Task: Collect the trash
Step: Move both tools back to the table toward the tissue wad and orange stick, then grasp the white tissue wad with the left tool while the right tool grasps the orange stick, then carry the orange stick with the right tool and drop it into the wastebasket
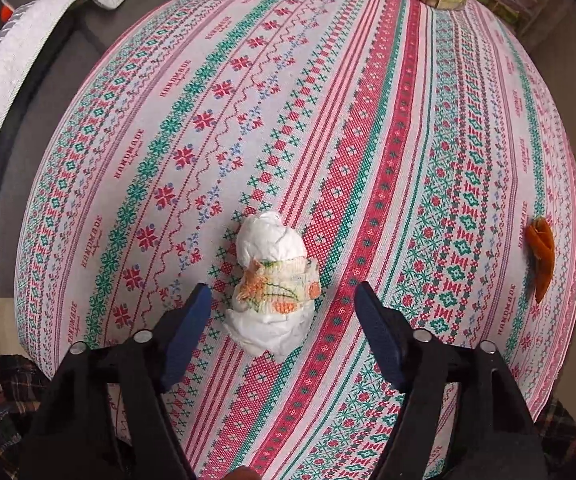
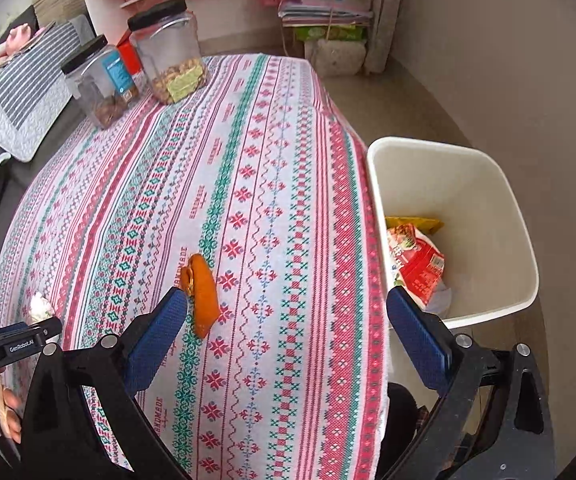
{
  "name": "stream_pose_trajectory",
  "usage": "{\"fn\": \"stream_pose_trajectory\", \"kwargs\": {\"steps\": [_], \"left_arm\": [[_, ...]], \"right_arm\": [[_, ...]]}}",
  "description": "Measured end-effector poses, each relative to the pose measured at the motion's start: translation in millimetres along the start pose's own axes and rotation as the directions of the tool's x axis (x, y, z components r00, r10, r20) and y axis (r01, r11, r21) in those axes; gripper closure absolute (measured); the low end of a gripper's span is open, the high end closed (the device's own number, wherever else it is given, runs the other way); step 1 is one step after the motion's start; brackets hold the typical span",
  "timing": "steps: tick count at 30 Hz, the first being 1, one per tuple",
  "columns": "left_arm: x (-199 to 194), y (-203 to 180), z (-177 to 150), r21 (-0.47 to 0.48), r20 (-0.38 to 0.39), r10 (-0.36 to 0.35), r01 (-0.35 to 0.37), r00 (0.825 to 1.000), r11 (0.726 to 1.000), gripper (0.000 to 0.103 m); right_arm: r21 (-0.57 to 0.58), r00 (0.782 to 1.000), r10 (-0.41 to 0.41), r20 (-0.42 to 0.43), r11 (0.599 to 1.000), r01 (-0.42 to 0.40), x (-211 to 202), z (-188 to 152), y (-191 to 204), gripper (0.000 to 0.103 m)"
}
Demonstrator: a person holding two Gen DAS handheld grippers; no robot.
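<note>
1. The left gripper hangs over the bench, fingers spread wide, empty, either side of the crumpled tissue wad without touching it.
2. The right gripper, also wide and empty, has its left finger just beside the orange peel.
3. The white bin stands beside the bench edge on the peel's far side from the wad, wrappers already inside.
4. My advice: lower the left fingers to the cloth, centre them on the wad's printed band, squeeze gently, lift straight up.
</note>
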State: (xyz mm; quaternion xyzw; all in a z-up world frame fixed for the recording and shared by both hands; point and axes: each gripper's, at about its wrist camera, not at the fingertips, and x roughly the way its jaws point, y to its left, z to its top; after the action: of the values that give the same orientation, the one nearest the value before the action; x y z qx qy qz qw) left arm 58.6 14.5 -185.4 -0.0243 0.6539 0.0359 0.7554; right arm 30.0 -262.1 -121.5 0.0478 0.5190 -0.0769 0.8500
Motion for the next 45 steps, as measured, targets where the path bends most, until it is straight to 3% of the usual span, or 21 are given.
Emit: {"fn": "stream_pose_trajectory", "kwargs": {"steps": [2,4,5,9,13,15,18,23,26,32,38,45], "left_arm": [[7,-2,-2,0.037,-0.021,-0.001,0.002,1.000,0.999,0.052],[3,-3,-3,0.073,0.002,0.006,-0.007,1.000,0.997,0.069],[1,-2,-3,0.084,0.008,0.007,-0.007,1.000,0.996,0.070],[-20,12,4,0.076,0.077,-0.014,0.008,0.997,0.997,0.071],[-41,20,11,0.126,0.186,-0.009,-0.014,0.983,0.992,0.071],[-45,25,11,0.122,0.219,-0.011,-0.017,0.976,0.992,0.070],[-45,35,24,0.082,0.206,-0.045,0.029,0.978,0.996,0.070],[-51,45,44,0.045,0.251,-0.100,0.092,0.963,0.995,0.070],[-67,50,51,0.034,0.313,-0.147,0.144,0.938,0.989,0.070],[-92,47,55,0.046,0.408,-0.193,0.191,0.893,0.980,0.070],[-104,42,49,0.048,0.481,-0.150,0.145,0.864,0.988,0.070],[-119,34,38,0.029,0.579,-0.087,0.086,0.811,0.996,0.068]], "right_arm": [[-0.016,1.000,0.006,-0.031,1.000,-0.006,10,-1,9,0.007],[-0.033,0.998,0.013,-0.055,0.999,-0.015,18,-2,18,0.008],[-0.044,0.998,0.018,-0.066,0.999,-0.021,22,-3,23,0.010],[-0.088,0.991,0.054,-0.126,0.994,-0.065,37,-4,43,0.031],[-0.118,0.984,0.055,-0.167,0.990,-0.076,55,-5,58,0.052],[-0.128,0.983,0.037,-0.178,0.990,-0.061,62,-3,62,0.072],[-0.147,0.991,-0.021,-0.134,0.989,0.001,61,1,68,0.085],[-0.096,0.993,0.082,-0.082,0.991,-0.089,43,15,77,0.087],[-0.079,0.985,0.173,-0.010,0.982,-0.173,21,30,85,0.087],[-0.103,0.952,0.270,0.144,0.961,-0.257,-15,54,100,0.087],[-0.153,0.930,0.253,0.266,0.964,-0.218,-39,52,103,0.087],[-0.166,0.912,0.216,0.348,0.972,-0.166,-51,49,98,0.087]]}}
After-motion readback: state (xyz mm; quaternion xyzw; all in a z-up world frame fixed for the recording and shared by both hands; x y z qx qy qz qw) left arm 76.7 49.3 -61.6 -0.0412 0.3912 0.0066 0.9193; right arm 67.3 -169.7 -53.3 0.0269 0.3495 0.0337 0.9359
